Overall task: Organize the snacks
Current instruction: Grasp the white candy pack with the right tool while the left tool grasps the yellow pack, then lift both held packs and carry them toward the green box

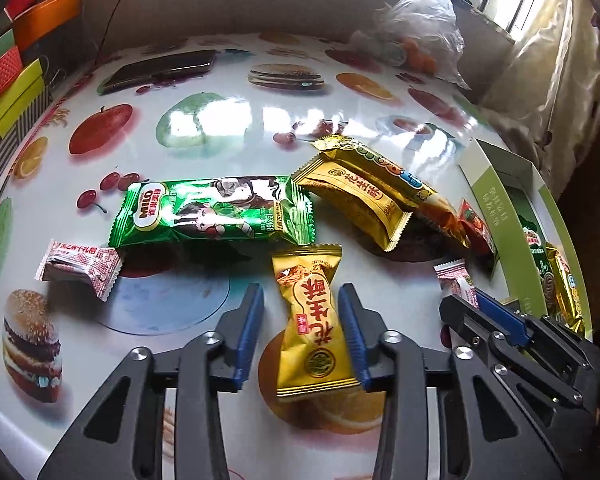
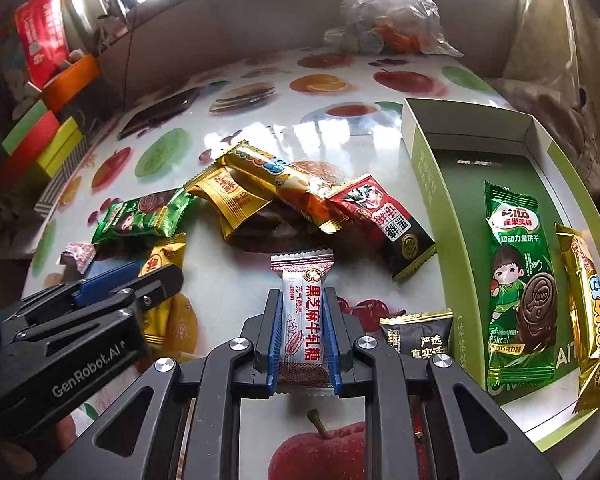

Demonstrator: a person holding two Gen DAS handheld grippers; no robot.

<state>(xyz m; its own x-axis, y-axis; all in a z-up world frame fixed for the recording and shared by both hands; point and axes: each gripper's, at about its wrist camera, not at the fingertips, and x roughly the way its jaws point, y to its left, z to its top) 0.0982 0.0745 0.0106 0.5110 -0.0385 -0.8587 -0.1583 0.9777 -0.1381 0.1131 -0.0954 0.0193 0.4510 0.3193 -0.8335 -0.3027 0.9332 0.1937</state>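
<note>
My left gripper (image 1: 302,296) is open around a gold peanut-crisp packet (image 1: 314,322) lying on the table; its right pad touches the packet, its left pad stands apart. My right gripper (image 2: 302,302) is shut on a white nougat candy (image 2: 303,320); it also shows in the left wrist view (image 1: 466,302). A green Milo packet (image 1: 216,212), a small white-red candy (image 1: 80,268) and a pile of gold packets (image 1: 364,196) lie ahead. A green box (image 2: 440,216) at the right holds a Milo packet (image 2: 518,288) and a gold bar (image 2: 586,316).
A red-black packet (image 2: 380,220) and a black packet (image 2: 416,334) lie near the box. A phone (image 1: 160,70) and a clear plastic bag (image 1: 416,28) sit at the table's far side. Coloured boxes (image 1: 16,76) stack at the far left.
</note>
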